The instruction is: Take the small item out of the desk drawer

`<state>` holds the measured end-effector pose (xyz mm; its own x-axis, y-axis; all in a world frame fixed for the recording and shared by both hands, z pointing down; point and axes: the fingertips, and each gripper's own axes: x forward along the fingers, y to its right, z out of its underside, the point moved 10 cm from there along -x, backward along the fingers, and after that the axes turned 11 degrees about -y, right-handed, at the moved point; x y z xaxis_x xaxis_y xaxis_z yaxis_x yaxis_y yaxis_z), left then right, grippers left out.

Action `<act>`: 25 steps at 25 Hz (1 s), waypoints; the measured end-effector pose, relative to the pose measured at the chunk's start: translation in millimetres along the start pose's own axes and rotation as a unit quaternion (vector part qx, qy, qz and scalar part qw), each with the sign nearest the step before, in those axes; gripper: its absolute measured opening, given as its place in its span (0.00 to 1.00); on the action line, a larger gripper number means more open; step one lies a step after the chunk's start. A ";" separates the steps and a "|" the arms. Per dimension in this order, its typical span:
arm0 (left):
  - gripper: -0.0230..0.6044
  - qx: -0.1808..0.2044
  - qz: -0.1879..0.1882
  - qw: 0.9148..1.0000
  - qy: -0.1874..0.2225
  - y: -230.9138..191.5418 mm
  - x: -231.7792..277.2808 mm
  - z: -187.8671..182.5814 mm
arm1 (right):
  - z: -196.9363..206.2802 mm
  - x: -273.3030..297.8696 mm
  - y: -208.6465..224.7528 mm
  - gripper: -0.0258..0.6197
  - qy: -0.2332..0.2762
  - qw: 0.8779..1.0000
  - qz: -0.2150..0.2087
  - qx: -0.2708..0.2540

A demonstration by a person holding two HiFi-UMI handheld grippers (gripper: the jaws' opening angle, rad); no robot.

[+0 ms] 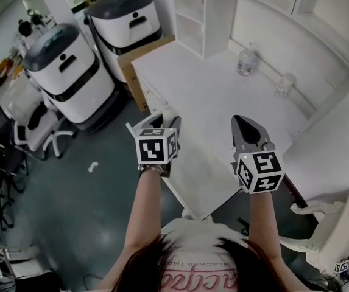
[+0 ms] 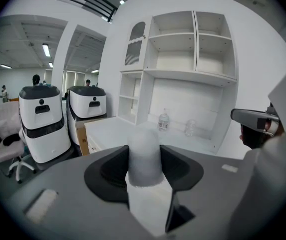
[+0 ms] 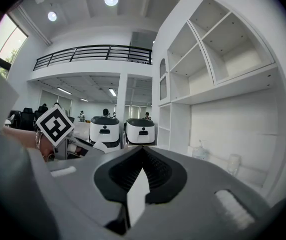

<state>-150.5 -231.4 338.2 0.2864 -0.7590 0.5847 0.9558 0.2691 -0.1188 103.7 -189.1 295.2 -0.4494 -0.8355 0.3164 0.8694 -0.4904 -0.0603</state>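
A small white item [image 2: 143, 154], a frosted cylinder, stands upright between the dark pads of my left gripper [image 1: 156, 124], which is shut on it. That gripper is raised beside the left edge of the white desk [image 1: 204, 96], above the drawer fronts [image 1: 151, 97]; from here I cannot tell whether a drawer stands open. My right gripper [image 1: 240, 122] hangs over the desk's near part with its jaws closed to a point and nothing between them. In the right gripper view the left gripper's marker cube [image 3: 54, 124] shows at the left.
A plastic bottle [image 1: 245, 61] and a glass [image 1: 285, 85] stand at the back of the desk, below white shelves [image 1: 197, 17]. Two white-and-black machines [image 1: 70, 78] and a cardboard box [image 1: 139, 72] stand left of the desk. Chairs [image 1: 37, 132] stand at the far left.
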 end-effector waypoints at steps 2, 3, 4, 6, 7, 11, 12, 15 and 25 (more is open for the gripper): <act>0.36 0.000 -0.002 1.000 0.011 1.1 -6.4 -3.1 | -3.5 -2.0 -0.9 0.04 0.005 1.000 -0.001 -0.003; 0.36 0.001 -0.003 1.000 0.017 1.9 -9.8 -4.4 | -4.9 -3.1 -1.2 0.04 0.008 1.000 -0.001 -0.004; 0.36 0.002 -0.003 1.000 0.024 2.8 -13.3 -5.7 | -6.3 -4.5 -1.3 0.04 0.010 1.000 -0.001 -0.005; 0.36 0.005 -0.003 0.999 0.039 4.9 -20.7 -8.7 | -9.6 -7.3 -1.1 0.04 0.016 1.000 -0.001 -0.007; 0.36 0.006 -0.002 0.999 0.046 5.6 -24.2 -10.3 | -11.4 -8.5 -0.9 0.04 0.018 1.000 -0.001 -0.008; 0.36 0.006 0.004 0.997 0.074 5.9 -37.0 -14.5 | -18.8 -11.6 -1.4 0.04 0.029 1.000 -0.001 -0.010; 0.36 0.010 0.001 0.997 0.080 6.4 -39.9 -15.1 | -20.5 -12.3 -1.8 0.04 0.031 0.999 -0.001 -0.011; 0.36 0.040 -0.014 0.994 0.102 10.2 -47.8 -17.4 | -26.1 -14.5 -2.4 0.04 0.038 0.999 0.000 -0.013; 0.36 0.083 -0.021 0.976 0.199 15.3 -74.3 -32.8 | -47.7 -19.7 -4.1 0.04 0.068 0.997 -0.003 -0.033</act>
<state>-154.9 -190.3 266.6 0.2827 -0.9326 0.2244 0.9525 0.3006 0.0492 99.2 -182.4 244.0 -0.4818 -0.8563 0.1863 0.8534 -0.5067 -0.1223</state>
